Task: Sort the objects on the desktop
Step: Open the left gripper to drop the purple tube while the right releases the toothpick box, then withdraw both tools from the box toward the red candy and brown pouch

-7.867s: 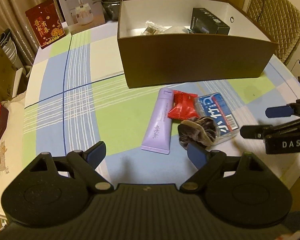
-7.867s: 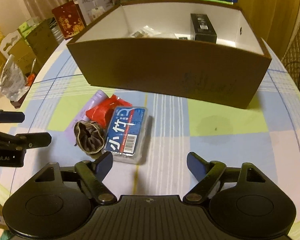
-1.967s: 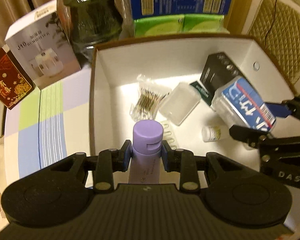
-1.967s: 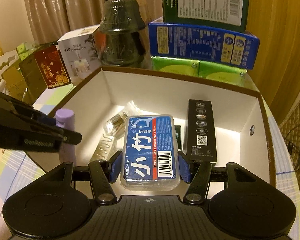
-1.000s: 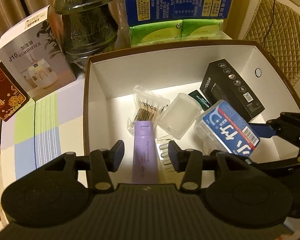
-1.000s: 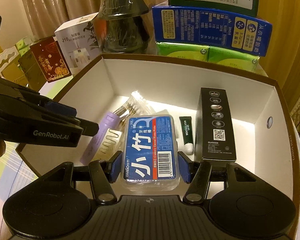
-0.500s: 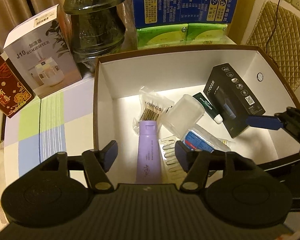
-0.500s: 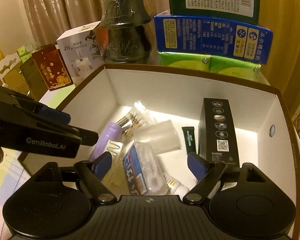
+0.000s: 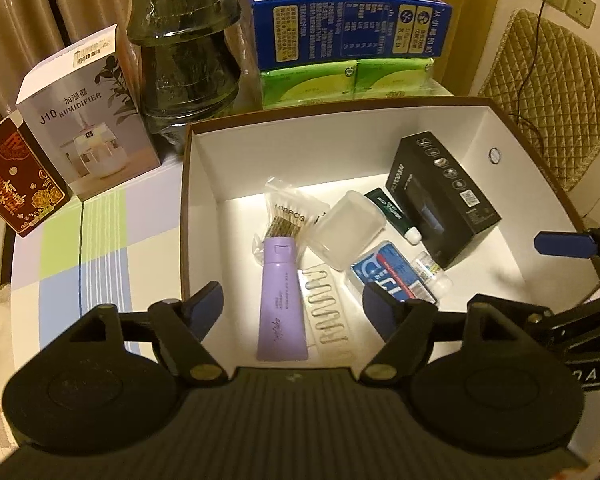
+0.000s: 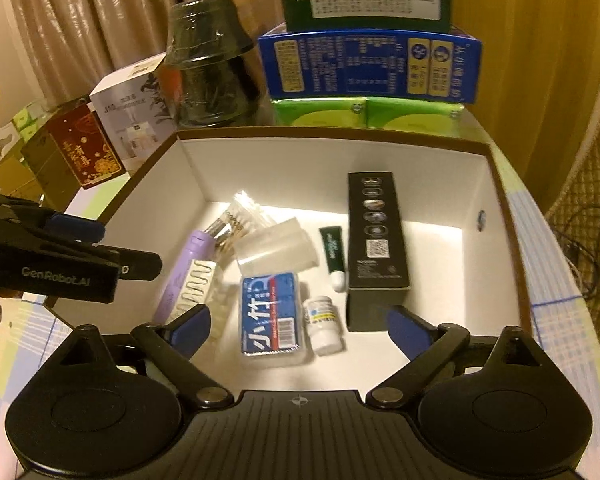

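Checked tablecloth (image 9: 100, 240), half hidden

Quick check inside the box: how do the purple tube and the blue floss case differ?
The purple tube is long, slim and opaque lilac; the blue floss case is short, blocky and clear with a blue label. The tube lies nearer the box's left wall; the case sits mid-floor beside a small white bottle. Both lie flat, released.

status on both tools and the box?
Left tool and right tool opening, nothing held. Purple tube and blue floss case lie in the box. Nothing in the way.
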